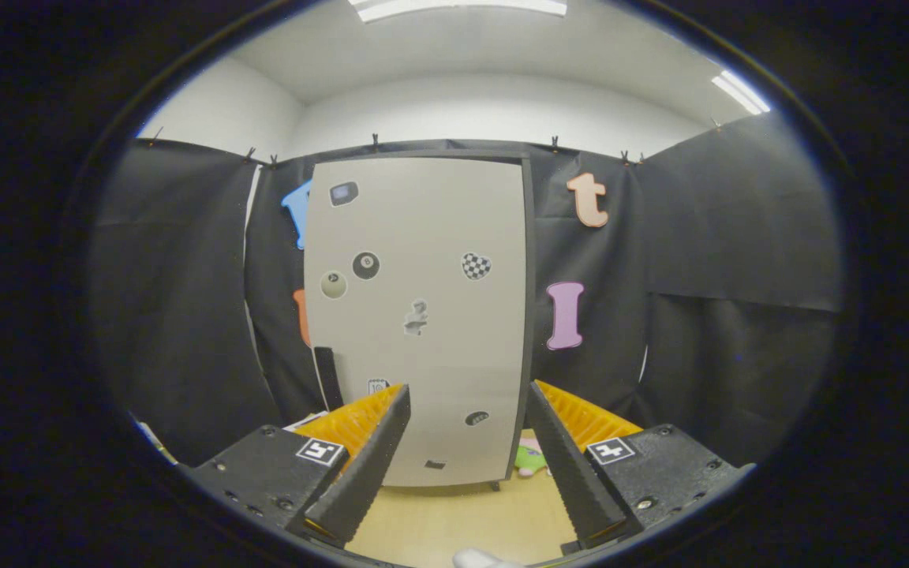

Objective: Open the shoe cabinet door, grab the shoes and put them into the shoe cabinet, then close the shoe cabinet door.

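Observation:
The shoe cabinet (423,315) stands upright straight ahead, beyond the fingers, on a light wooden floor. Its pale grey door carries several small stickers and is closed flat against the dark frame on its right side. My gripper (466,398) is open, with a wide gap and nothing between the fingers. The lower part of the door shows through that gap. A small piece of something white (482,558) peeks in just below the fingers; I cannot tell what it is.
A green and pink object (531,457) lies on the floor at the cabinet's lower right corner, partly behind the right finger. Black cloth walls close in behind and on both sides. Bare wooden floor (454,513) lies between me and the cabinet.

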{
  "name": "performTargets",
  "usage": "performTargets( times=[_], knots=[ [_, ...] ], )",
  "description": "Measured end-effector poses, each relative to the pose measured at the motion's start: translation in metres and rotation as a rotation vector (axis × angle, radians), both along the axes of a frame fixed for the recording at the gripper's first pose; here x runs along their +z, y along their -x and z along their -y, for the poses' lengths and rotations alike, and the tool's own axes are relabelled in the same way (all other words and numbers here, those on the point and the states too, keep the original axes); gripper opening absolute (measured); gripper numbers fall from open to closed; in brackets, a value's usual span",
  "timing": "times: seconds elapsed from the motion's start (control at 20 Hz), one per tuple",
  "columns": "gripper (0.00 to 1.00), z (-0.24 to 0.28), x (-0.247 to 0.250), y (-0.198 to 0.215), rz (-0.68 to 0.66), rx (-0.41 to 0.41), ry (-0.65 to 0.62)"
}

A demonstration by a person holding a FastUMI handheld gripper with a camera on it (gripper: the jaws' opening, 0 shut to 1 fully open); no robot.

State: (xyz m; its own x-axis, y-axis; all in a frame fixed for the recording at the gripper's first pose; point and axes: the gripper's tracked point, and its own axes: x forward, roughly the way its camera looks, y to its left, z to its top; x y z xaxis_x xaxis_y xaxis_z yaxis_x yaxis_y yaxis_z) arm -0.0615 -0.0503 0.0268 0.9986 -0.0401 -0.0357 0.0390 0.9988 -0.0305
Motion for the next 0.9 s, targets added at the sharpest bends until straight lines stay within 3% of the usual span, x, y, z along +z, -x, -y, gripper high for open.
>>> performTargets(
  times=[0.9],
  knots=[
    [0.97, 0.0039, -0.0046, -0.0004, 0.000, 0.002, -0.014]
  ],
)
